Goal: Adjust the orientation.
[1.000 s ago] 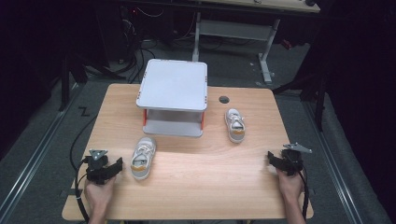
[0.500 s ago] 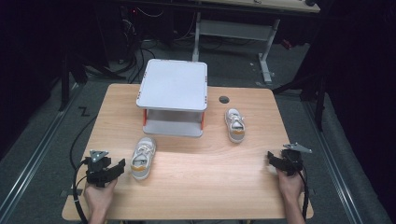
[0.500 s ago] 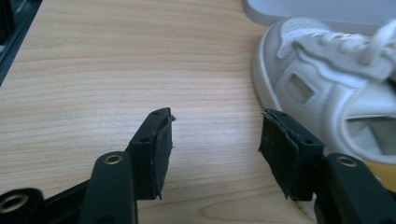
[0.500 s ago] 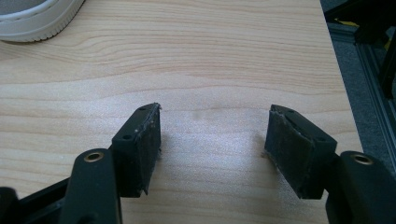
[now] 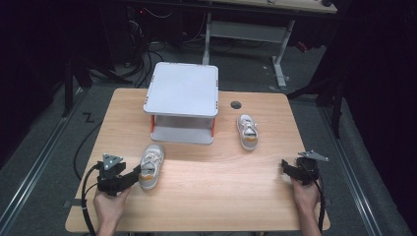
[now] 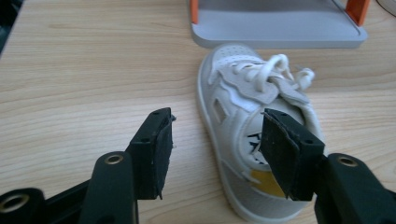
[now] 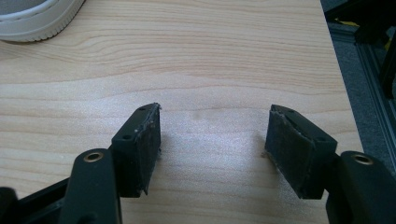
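Observation:
A small white shoe with a yellow heel patch [image 5: 151, 166] lies on the wooden table [image 5: 221, 196], toe toward the stand. My left gripper [image 5: 134, 173] is open right at its heel. In the left gripper view the shoe [image 6: 243, 93] lies ahead of the left gripper [image 6: 217, 119]; one pad [image 6: 285, 144] overlaps the heel opening and the other pad stands apart from the shoe. A second white shoe [image 5: 247, 132] lies at the right of the stand. My right gripper [image 5: 286, 169] rests open near the table's right edge, and in the right gripper view [image 7: 215, 116] has bare wood between its jaws.
A grey two-level stand with orange posts [image 5: 182, 91] sits at the back middle of the table; its lower shelf [image 6: 275, 23] is just beyond the near shoe. A round hole [image 5: 236, 104] is in the tabletop. A shoe sole's edge [image 7: 37, 18] shows in the right gripper view. Cables hang off the left edge.
My left gripper has moved a little to the right and up, closer to the near shoe's heel. The shoes and the right gripper have stayed put.

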The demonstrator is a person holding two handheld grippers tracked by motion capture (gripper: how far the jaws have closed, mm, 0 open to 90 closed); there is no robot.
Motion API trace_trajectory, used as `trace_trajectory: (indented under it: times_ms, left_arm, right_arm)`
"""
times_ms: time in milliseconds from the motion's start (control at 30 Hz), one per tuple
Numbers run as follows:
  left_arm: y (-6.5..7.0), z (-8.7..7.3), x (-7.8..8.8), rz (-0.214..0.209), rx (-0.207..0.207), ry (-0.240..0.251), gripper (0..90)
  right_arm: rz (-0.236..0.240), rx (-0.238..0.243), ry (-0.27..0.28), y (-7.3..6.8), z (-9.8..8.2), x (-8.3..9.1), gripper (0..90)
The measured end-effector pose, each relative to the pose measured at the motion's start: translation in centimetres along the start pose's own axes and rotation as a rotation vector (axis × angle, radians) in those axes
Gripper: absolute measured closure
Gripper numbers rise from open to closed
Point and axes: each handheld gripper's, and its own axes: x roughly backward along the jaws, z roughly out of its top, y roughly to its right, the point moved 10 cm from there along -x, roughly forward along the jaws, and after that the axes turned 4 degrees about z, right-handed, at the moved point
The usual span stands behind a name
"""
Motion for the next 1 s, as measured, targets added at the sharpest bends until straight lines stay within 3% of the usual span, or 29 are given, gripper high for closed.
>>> trace_trajectory:
  times_ms: [333,533,600,700,900,1000]
  left_arm:
    - [1.1,-0.2,-2.2,-0.007,-0.047,-0.066,47.2]
    - [1.7,-0.4,-3.4,-0.037,-0.073,-0.103,56.8]
    - [1.6,-0.4,-3.5,-0.039,-0.069,-0.102,57.1]
    - [1.3,-0.3,-3.4,-0.035,-0.066,-0.099,64.7]
    - [1.2,-0.3,-3.2,-0.009,-0.102,-0.098,70.6]
    - [0.9,-0.3,-3.1,0.006,-0.100,-0.089,74.6]
  right_arm:
    - [0.001,0.001,0.000,0.0,0.0,0.0,35.6]
    - [0.002,0.003,0.000,0.0,0.0,0.0,35.5]
    - [0.002,0.003,0.000,0.0,0.0,0.0,35.4]
    - [0.003,0.003,0.000,0.0,0.0,0.0,35.4]
    - [0.004,0.006,0.001,-0.1,0.0,0.0,35.4]
    - [0.004,0.006,0.001,-0.1,0.0,0.0,35.4]
